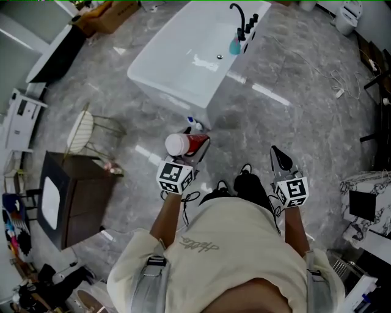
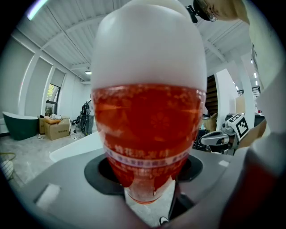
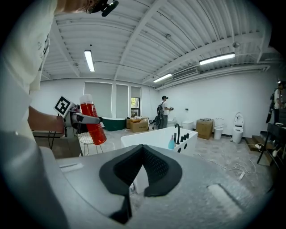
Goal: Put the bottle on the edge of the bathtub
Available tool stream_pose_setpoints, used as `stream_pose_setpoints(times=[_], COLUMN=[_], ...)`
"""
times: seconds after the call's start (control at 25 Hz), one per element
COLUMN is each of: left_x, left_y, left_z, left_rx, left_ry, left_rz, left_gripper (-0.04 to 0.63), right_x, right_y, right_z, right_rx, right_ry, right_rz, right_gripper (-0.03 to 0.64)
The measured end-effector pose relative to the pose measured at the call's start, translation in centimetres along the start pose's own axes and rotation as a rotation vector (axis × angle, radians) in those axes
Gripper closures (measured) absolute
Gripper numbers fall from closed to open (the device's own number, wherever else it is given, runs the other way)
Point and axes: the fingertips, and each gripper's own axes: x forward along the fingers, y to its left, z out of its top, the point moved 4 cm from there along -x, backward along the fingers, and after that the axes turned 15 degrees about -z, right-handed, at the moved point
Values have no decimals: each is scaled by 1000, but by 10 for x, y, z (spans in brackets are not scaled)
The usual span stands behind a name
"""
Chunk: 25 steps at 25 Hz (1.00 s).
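Note:
A bottle (image 1: 183, 145) of red liquid with a white cap is clamped in my left gripper (image 1: 194, 145), held in the air over the grey floor, short of the tub's near corner. In the left gripper view the bottle (image 2: 149, 129) fills the frame between the jaws of the left gripper (image 2: 147, 181). The white bathtub (image 1: 160, 56) stands ahead, with a black faucet (image 1: 238, 15) and a teal bottle (image 1: 235, 45) on its far rim. My right gripper (image 1: 280, 158) hangs empty on the right, its jaws together, and from it the right gripper (image 3: 142, 154) looks at the bathtub (image 3: 152, 136) and the red bottle (image 3: 91, 117).
A small spray bottle (image 1: 194, 124) stands on the floor at the tub's near corner. A wire chair (image 1: 88, 131) and a dark cabinet (image 1: 73, 195) are on the left. Cables (image 1: 333, 76) trail on the right floor. A person (image 3: 164, 107), boxes (image 3: 204, 127) and a toilet (image 3: 239, 121) are far back.

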Motion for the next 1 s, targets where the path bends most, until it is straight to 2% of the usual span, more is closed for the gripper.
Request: stream_pose_setpoints(times=[0.2, 0.36, 0.56, 0.8, 1.0], left_x=[24, 47, 88, 148, 183], left_y=[17, 40, 68, 90, 105], left_z=[0, 18, 41, 57, 64], left_rx=[-9, 26, 33, 29, 0], left_ry=[18, 33, 27, 27, 23], left_rz=[21, 46, 64, 50, 75], left_gripper=[293, 293, 293, 293, 293], right_x=[31, 72, 127, 183, 221], right_y=[-15, -30, -59, -99, -127], right_z=[1, 13, 27, 35, 44], right_rx=[6, 19, 31, 43, 32], right_ry=[8, -19, -29, -26, -32], right_rz=[27, 49, 83, 111, 140], right_gripper=[615, 615, 615, 615, 615])
